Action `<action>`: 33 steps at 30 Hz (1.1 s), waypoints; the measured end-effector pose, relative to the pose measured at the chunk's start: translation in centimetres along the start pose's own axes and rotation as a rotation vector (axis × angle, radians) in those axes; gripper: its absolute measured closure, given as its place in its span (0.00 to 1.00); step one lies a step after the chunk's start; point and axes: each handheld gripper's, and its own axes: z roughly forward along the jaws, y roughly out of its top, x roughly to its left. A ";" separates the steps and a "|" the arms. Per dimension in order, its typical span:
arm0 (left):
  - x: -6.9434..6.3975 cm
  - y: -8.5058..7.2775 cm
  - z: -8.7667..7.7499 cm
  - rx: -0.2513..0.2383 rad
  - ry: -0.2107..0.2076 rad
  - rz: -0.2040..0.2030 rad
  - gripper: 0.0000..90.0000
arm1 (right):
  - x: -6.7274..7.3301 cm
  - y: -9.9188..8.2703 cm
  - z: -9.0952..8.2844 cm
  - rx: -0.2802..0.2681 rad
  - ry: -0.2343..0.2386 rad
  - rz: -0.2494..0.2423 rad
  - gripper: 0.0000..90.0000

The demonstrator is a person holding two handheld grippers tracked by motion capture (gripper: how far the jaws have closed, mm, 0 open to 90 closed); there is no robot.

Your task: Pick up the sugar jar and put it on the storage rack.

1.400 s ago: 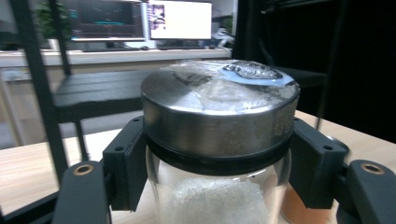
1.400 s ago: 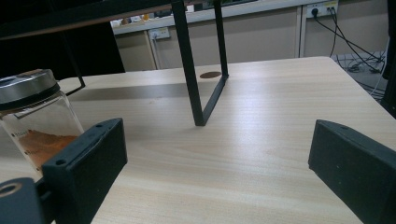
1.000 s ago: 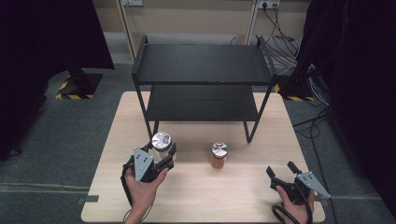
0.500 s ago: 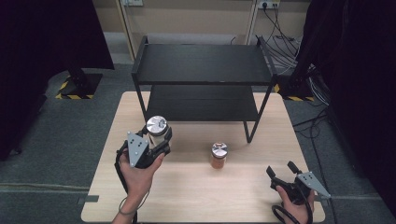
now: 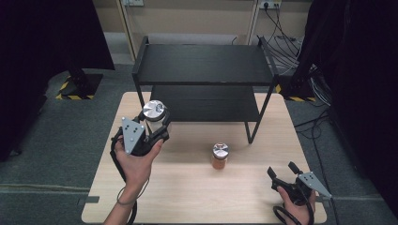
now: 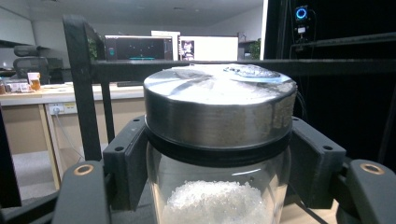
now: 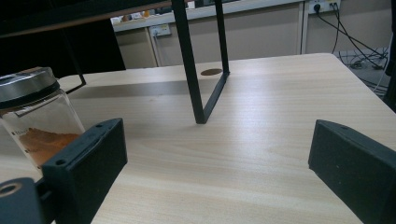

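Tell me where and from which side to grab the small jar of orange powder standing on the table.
Grip the small jar on its glass body just below the metal lid, jaws level, coming from the person's side. It stands upright and alone, with the rack's leg behind it to the right. The open right hand-held gripper already faces it. The left hand-held gripper holds the white-powder jar the same way.

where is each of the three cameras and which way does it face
High view: above the person's side, looking down on table and shelf rack; forearm, both hands.
Left gripper view: on the left hand-held gripper, facing the rack; jaws grip the white-grain jar.
Right gripper view: on the right hand-held gripper, low; open jaws.
Shared: spice jar, high and right.
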 end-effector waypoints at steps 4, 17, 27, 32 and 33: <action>0.0 1.0 0.3 -0.005 0.008 -0.003 0.34 | 0.0 0.0 0.0 0.002 0.001 0.000 0.05; 0.0 4.2 1.1 -0.022 0.019 -0.008 0.34 | 0.0 0.1 0.1 0.008 0.004 0.007 0.05; 0.4 6.9 1.8 -0.020 0.013 -0.014 0.34 | -0.1 0.2 0.1 0.010 0.004 0.010 0.05; 0.7 8.0 2.3 -0.013 0.012 -0.025 0.34 | -0.1 0.2 0.1 0.009 0.003 0.013 0.05; 0.7 8.2 2.4 -0.012 0.014 -0.024 0.34 | -0.1 0.2 0.1 0.010 0.004 0.014 0.05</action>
